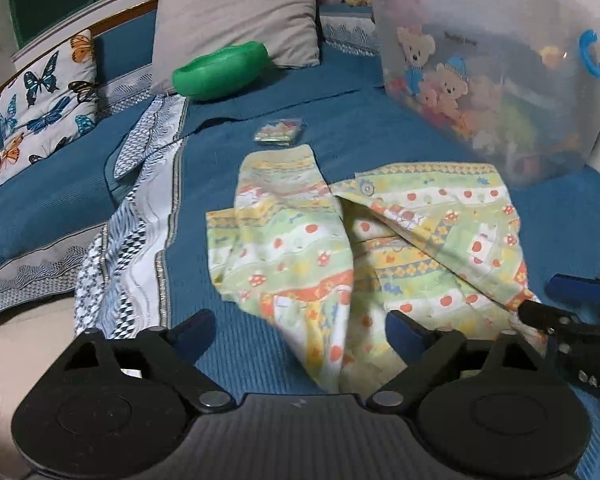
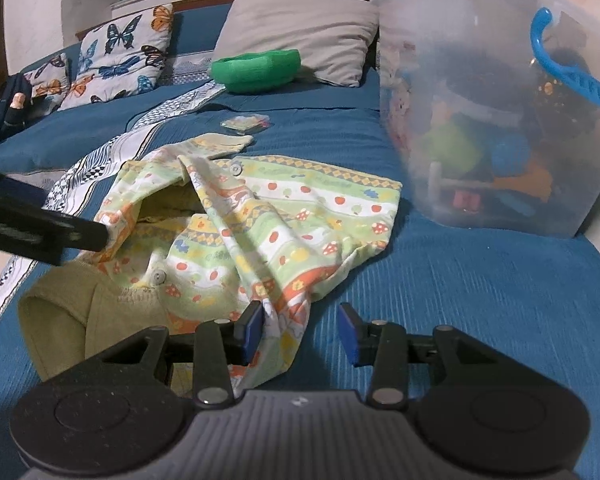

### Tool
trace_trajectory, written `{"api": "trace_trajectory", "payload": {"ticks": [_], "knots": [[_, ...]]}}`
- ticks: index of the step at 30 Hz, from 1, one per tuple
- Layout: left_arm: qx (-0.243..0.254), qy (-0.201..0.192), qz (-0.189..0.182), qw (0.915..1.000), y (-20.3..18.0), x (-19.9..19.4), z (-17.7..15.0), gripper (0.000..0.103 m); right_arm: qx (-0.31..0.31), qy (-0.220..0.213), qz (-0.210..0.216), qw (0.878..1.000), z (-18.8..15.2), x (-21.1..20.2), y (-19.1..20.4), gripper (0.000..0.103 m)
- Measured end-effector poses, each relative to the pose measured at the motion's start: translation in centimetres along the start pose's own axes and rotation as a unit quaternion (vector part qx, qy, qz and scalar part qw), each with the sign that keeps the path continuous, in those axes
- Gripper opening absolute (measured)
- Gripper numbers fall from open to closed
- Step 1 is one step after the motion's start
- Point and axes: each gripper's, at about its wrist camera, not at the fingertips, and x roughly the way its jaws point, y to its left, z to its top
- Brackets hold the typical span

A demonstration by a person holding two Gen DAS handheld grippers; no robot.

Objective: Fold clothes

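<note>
On the blue bedspread (image 1: 400, 120) lies a patterned shirt (image 1: 300, 240), rumpled and half open, a button (image 2: 235, 168) showing near its collar. The left gripper (image 1: 300, 334) hovers over the shirt's near edge with its jaws spread wide and nothing between them. The right gripper (image 2: 302, 330) is likewise spread; the shirt's hem touches its left pad (image 2: 255, 322), while the right pad stands apart over bare bedspread. Just beyond the shirt sits a small folded cloth (image 1: 278, 133). Farther back rest a green bowl (image 1: 220, 71), a grey pillow (image 1: 236, 24) and 2 butterfly cushions (image 2: 126, 56). To the right, near the shirt, stands a clear toy tub (image 2: 492, 100) with a blue handle (image 2: 568, 68).
</note>
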Motion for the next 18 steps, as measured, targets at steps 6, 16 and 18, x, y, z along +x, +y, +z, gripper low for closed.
{"api": "trace_trajectory", "payload": {"ticks": [6, 16, 18], "knots": [[-0.043, 0.030, -0.014, 0.9985, 1.4, 2.3, -0.6, 0.023, -0.001, -0.011, 0.017, 1.000, 0.0, -0.3, -0.5, 0.014], [-0.077, 0.005, -0.031, 0.9965, 3.1, -2.3, -2.7, 0.006, -0.008, -0.046, 0.006, 0.999, 0.0, -3.3, -1.3, 0.002], [-0.075, 0.000, -0.031, 0.9967, 3.2, -3.5, -3.2, 0.006, -0.012, -0.048, 0.004, 0.999, -0.1, -4.1, -1.6, 0.002]]}}
